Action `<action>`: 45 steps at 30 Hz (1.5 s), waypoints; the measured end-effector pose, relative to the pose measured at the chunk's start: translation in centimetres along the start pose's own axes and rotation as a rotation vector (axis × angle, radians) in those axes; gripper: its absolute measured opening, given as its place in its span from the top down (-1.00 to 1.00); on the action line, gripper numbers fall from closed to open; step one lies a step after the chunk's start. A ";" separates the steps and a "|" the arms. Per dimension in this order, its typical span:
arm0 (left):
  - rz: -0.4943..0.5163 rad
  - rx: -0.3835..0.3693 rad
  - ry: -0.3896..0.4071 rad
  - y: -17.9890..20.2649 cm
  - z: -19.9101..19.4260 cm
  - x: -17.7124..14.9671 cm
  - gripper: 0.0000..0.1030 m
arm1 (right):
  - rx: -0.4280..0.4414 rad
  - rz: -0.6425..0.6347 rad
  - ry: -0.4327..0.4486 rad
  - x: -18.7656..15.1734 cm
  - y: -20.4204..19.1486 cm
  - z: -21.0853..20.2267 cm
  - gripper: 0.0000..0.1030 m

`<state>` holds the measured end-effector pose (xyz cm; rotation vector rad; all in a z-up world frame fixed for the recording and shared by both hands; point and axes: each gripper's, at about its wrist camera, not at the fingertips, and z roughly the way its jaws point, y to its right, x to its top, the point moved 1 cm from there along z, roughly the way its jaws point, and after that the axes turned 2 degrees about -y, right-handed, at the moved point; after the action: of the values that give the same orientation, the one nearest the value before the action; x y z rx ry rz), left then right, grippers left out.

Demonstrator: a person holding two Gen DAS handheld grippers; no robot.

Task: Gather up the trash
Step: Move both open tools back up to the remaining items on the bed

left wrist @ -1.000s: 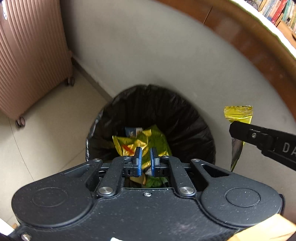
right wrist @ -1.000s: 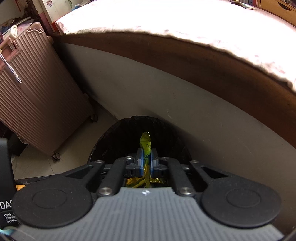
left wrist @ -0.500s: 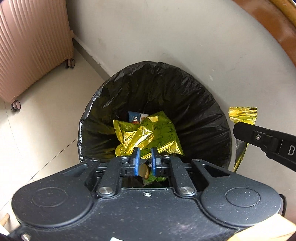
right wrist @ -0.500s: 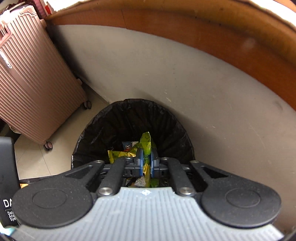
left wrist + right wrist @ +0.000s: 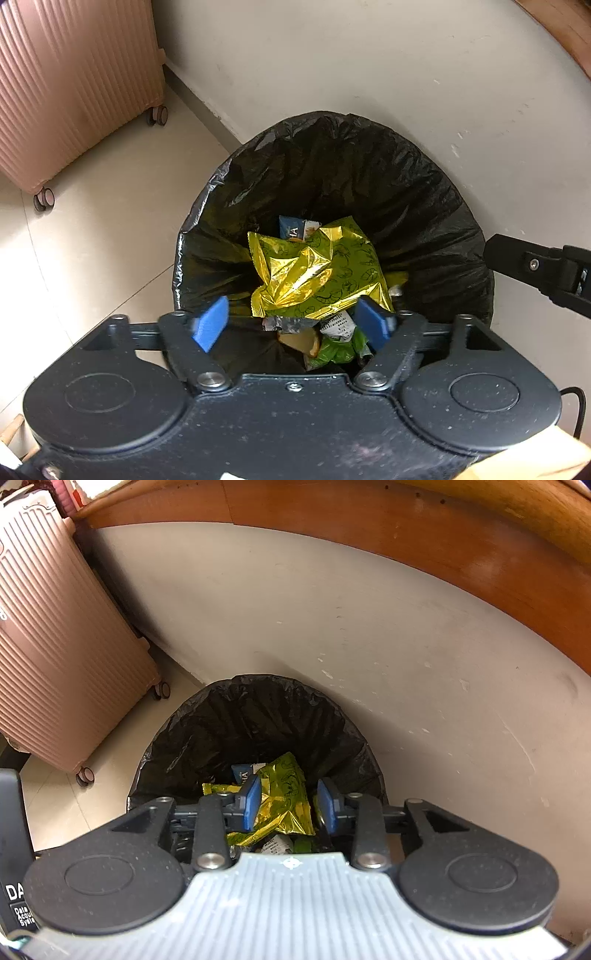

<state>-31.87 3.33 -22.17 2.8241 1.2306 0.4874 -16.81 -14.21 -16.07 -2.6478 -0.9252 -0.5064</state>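
Jaws open above one bin (image 5: 332, 177)

Only a few words can be read here

In the right wrist view, the black hand-held gripper (image 5: 13, 849) at the left edge has white letters "DA", cut off by the edge of the picture, and small words under them that look like "Data Acqu… Syste…", also cut off. In the bin, a small blue packet (image 5: 293, 230) shows the white letters "HA" turned on their side; the rest is hidden under the gold and green wrapper (image 5: 317, 269). A white scrap of label (image 5: 338, 326) has tiny print, too small to read. The wrapper shows only little drawings.
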 end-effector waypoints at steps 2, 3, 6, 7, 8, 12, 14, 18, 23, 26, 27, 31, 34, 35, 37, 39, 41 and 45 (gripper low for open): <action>-0.001 -0.007 0.002 -0.1 -0.1 0.1 -0.54 | -0.001 0.002 0.002 0.1 0.0 0.0 -0.06; -0.001 -0.010 0.002 0.0 -0.2 0.2 -0.54 | 0.000 0.003 0.001 0.2 0.0 0.0 -0.06; -0.003 -0.014 0.002 0.0 -0.6 0.3 -0.55 | 0.000 0.001 0.007 0.5 0.0 -0.4 -0.06; -0.002 -0.017 0.004 0.1 -0.9 0.4 -0.55 | 0.000 0.000 0.012 0.6 -0.1 -0.7 -0.07; -0.001 -0.018 0.007 0.2 -1.3 0.4 -0.55 | 0.001 0.000 0.017 0.7 -0.1 -1.0 -0.07; 0.013 -0.022 0.033 0.5 -3.6 0.9 -0.55 | 0.005 0.001 0.057 1.3 -0.3 -3.2 -0.10; 0.025 -0.024 0.055 0.7 -5.2 1.4 -0.55 | 0.011 0.006 0.080 1.8 -0.4 -4.7 -0.10; 0.052 -0.038 0.127 1.1 -10.3 2.4 -0.55 | 0.031 -0.004 0.132 3.0 -0.8 -8.7 -0.11; 0.086 -0.063 0.247 2.0 -17.3 4.7 -0.67 | 0.035 -0.038 0.244 5.0 -0.7 -15.1 -0.13; 0.115 -0.081 0.334 3.4 -21.0 6.3 -0.74 | 0.005 -0.051 0.341 6.4 0.2 -18.8 -0.16; 0.127 -0.087 0.361 4.0 -22.0 6.8 -0.75 | -0.013 -0.045 0.377 7.0 0.7 -20.1 -0.18; 0.174 -0.128 0.479 7.5 -25.7 9.5 -0.83 | -0.088 -0.010 0.479 9.8 3.5 -23.8 -0.24; 0.217 -0.181 0.517 10.8 -27.1 12.0 -0.84 | -0.143 0.011 0.530 12.3 6.2 -25.2 -0.31; 0.237 -0.197 0.516 12.0 -27.4 13.0 -0.84 | -0.157 0.014 0.544 13.0 7.0 -25.5 -0.32; 0.267 -0.215 0.521 14.3 -27.6 14.6 -0.84 | -0.188 0.018 0.576 14.6 9.2 -25.8 -0.40; 0.294 -0.217 0.528 17.5 -27.3 16.0 -0.84 | -0.188 0.042 0.575 16.7 11.3 -25.9 -0.42; 0.332 -0.213 0.520 20.7 -26.6 17.3 -0.84 | -0.175 0.106 0.568 18.5 14.2 -26.1 -0.45; 0.422 -0.240 0.506 27.5 -24.2 19.2 -0.84 | -0.146 0.200 0.522 23.2 20.3 -26.3 -0.50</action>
<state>-7.14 -4.32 10.00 2.8253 0.5311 1.3294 7.13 -26.93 14.04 -2.4901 -0.4740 -1.1746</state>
